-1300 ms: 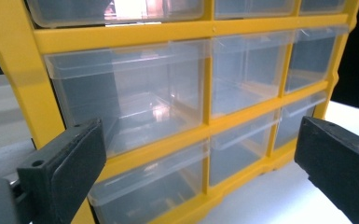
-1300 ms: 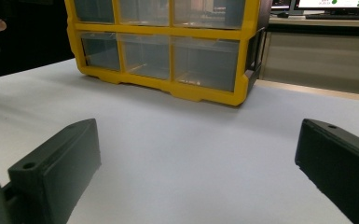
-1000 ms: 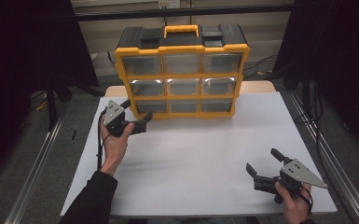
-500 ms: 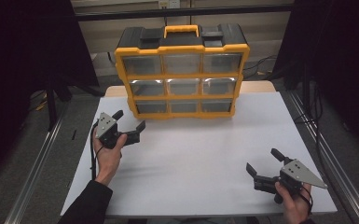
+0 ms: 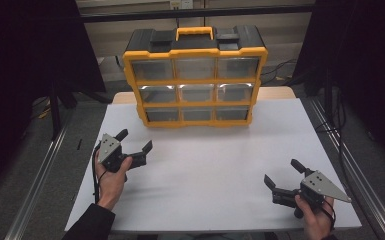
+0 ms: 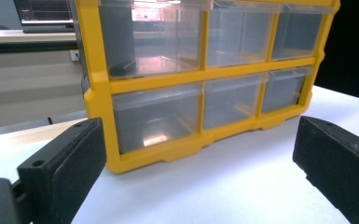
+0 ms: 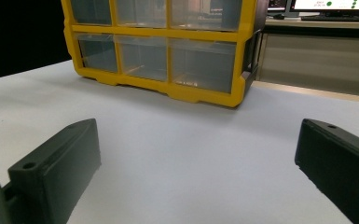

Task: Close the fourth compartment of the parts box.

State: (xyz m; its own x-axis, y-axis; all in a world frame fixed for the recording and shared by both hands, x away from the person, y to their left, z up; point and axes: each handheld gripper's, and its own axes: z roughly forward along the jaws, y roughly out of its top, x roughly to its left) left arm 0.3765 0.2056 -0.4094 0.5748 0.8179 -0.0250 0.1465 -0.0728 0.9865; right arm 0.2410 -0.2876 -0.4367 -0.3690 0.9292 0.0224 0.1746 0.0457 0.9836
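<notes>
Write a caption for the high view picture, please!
Two open grippers, left and right, wait before a yellow drawer organizer.

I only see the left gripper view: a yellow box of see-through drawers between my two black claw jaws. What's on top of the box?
Observer: The organizer has a black top with a yellow carry handle in the middle.
Operator: How many drawers are there?
Observer: The high view shows nine drawers, in three rows of three.
Operator: Where's my other claw?
Observer: The right claw is open. It is held over the near right part of the white table, well away from the organizer.
</notes>
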